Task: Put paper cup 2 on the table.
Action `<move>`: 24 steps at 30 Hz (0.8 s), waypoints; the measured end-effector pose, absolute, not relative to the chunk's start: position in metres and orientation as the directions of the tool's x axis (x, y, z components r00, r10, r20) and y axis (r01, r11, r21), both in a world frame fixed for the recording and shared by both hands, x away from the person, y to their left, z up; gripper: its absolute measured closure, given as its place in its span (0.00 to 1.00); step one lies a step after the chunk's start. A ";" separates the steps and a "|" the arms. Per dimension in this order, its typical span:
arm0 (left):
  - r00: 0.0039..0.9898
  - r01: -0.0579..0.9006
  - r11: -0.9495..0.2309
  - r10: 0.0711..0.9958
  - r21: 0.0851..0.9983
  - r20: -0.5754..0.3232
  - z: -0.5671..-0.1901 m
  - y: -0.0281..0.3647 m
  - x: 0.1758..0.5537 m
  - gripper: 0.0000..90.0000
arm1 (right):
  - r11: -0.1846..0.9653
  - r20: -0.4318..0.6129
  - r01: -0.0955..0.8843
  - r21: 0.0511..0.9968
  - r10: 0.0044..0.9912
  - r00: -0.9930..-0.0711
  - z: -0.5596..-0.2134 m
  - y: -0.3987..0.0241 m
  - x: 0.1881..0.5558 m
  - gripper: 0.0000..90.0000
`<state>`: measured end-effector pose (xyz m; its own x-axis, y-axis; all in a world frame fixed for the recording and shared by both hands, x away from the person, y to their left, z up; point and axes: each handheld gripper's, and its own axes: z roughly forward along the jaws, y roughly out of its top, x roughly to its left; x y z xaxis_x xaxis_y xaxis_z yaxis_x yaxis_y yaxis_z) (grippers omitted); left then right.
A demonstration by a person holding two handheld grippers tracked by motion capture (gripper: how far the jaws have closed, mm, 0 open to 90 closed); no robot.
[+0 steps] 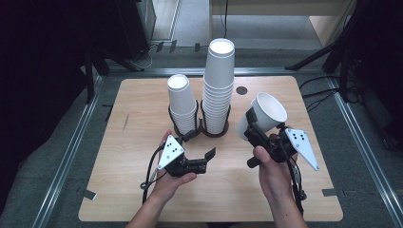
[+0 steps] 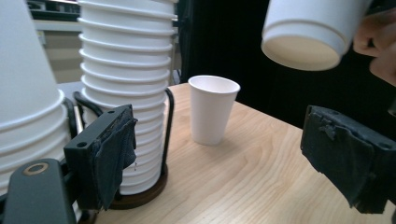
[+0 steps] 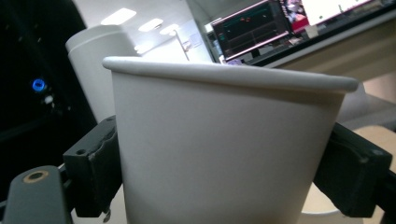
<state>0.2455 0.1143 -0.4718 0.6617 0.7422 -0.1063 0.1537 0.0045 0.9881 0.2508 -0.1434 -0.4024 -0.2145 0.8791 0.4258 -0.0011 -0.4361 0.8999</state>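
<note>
Light wooden desk (image 1: 142, 142), rounded corners. Two stacks of white paper cups stand side by side in a dark wire holder (image 1: 202, 124) near the desk's middle: a short stack (image 1: 181, 102) on the left, a tall stack (image 1: 218, 85) on the right.

Right gripper (image 1: 251, 126): jaws closed on the sides of a single white paper cup (image 1: 263, 114), held clear of the desk and tilted, mouth facing up and away from the person. In the right gripper view the cup (image 3: 224, 149) sits between both black padded jaws, rolled rim above them.

Left gripper (image 1: 199, 145): jaws wide apart, nothing between them, low over the desk just in front of the holder. In the left gripper view the tall stack (image 2: 126, 93) is close beside the left-hand jaw and the held cup's base (image 2: 303, 46) hangs at upper right.

That view also shows another single cup (image 2: 212, 109) standing upright on the desk past the tall stack.

Dark round mark (image 1: 242, 90) on the desk right of the tall stack.

Writing: none on the cups. Monitors (image 3: 252, 30) in the background of the right gripper view show text too small to read.
</note>
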 end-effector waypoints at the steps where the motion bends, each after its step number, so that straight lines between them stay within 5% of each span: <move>1: 0.655 0.156 0.001 0.748 0.988 -0.104 -0.471 0.117 0.246 0.11 | -0.411 0.400 -0.003 0.912 0.890 -0.218 -0.403 -0.143 0.250 0.14; 10: 0.603 0.184 -0.003 0.790 0.983 -0.110 -0.477 0.147 0.241 0.10 | -0.241 0.222 -0.042 0.970 0.939 -0.263 -0.412 -0.141 0.247 0.14; 24: 0.487 0.277 0.060 0.851 0.959 -0.194 -0.505 0.215 0.224 0.07 | -0.138 0.129 -0.009 0.990 0.946 -0.297 -0.448 -0.153 0.251 0.14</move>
<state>0.2235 0.2151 -0.5048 0.4873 0.8514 -0.1941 0.2772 0.0599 0.9589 0.2515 -0.1530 -0.4483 -0.2969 0.9461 0.1294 -0.0095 -0.1384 0.9903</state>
